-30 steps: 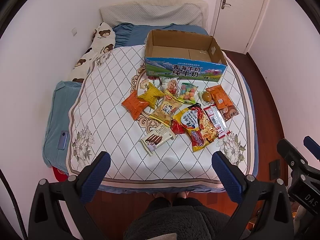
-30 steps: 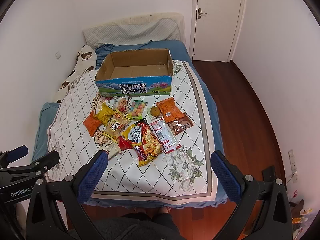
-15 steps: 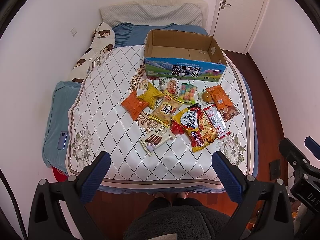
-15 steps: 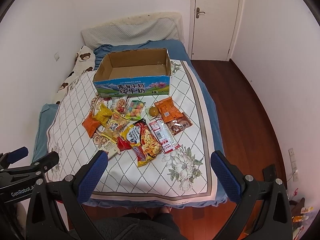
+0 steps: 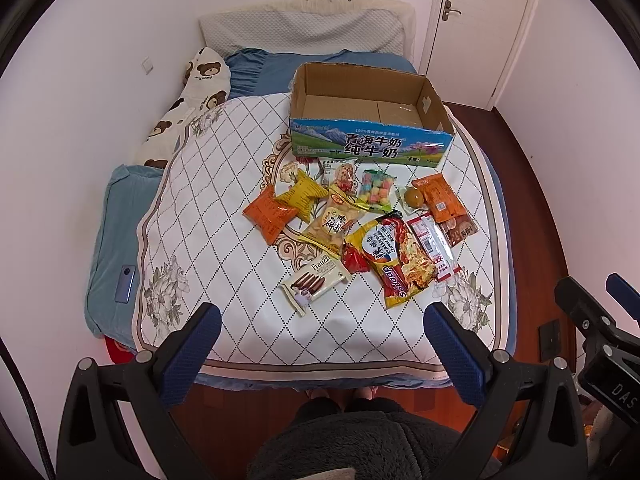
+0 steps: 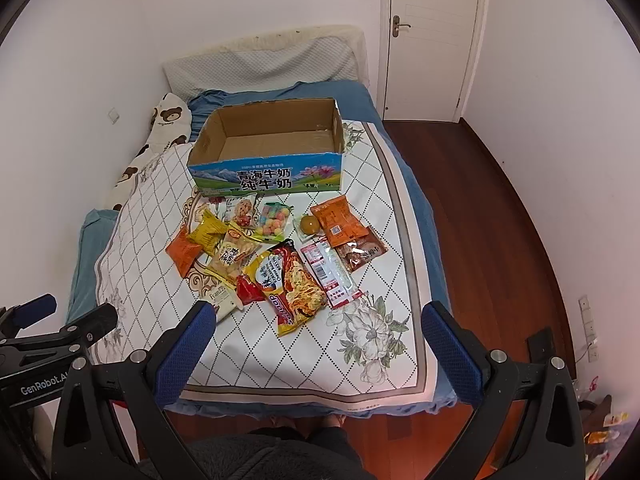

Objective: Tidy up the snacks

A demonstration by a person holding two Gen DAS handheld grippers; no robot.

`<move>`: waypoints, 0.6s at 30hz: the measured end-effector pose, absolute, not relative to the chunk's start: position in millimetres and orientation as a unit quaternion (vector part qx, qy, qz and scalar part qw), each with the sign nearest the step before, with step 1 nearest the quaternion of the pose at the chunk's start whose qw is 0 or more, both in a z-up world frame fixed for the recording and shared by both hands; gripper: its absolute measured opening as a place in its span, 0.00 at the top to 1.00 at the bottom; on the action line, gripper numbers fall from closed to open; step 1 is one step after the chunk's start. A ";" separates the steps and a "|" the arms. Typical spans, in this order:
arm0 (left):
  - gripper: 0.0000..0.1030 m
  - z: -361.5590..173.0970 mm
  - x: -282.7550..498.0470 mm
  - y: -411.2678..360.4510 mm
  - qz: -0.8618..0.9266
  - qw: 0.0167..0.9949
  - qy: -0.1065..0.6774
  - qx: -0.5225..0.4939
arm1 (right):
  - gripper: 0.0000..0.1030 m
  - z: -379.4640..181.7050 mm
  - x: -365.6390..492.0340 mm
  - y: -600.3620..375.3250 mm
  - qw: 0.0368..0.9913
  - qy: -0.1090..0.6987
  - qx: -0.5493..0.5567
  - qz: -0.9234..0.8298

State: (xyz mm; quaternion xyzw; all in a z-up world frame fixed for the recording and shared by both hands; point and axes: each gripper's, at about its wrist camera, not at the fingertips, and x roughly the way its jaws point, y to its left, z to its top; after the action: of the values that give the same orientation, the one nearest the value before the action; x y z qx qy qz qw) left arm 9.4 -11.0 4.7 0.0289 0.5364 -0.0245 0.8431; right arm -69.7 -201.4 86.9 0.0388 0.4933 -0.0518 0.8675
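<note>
Bed carries a "Franzzi" packet and "Soodop" noodles; both grippers' fingers spread, empty.

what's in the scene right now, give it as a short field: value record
surface: bed with a diamond-pattern cover
container: open cardboard milk box, nothing visible inside, upright at the far end of the cover
snacks: loose pile on the cover in front of the box, none in it
nearest snack: Franzzi biscuit pack
largest snack: noodle packet
left gripper: open, holds nothing, short of the bed
right gripper: open, holds nothing
</note>
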 end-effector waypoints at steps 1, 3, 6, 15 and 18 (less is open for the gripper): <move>0.00 4.8 9.8 -10.7 -0.025 0.843 0.536 0.028 | 0.00 86.3 -69.0 -200.3 0.867 0.494 0.039 -0.052; 0.00 5.4 10.0 -10.2 -0.025 0.844 0.535 0.028 | 0.00 85.7 -68.5 -198.4 0.867 0.494 0.039 -0.052; 0.00 7.9 11.3 -8.8 -0.024 0.846 0.533 0.027 | 0.00 84.9 -68.7 -202.2 0.868 0.493 0.040 -0.051; 0.00 10.7 10.5 -5.1 -0.026 0.848 0.529 0.022 | 0.00 84.0 -65.3 -197.0 0.871 0.486 0.041 -0.054; 0.00 11.4 9.7 -4.9 -0.027 0.848 0.529 0.023 | 0.00 85.4 -64.6 -198.6 0.871 0.486 0.041 -0.053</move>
State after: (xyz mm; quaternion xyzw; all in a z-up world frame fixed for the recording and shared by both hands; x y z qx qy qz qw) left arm 9.7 -4.9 11.4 0.0235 0.5291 -0.0270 0.8478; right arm -64.6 -198.6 85.4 0.0411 0.4859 -0.0530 0.8714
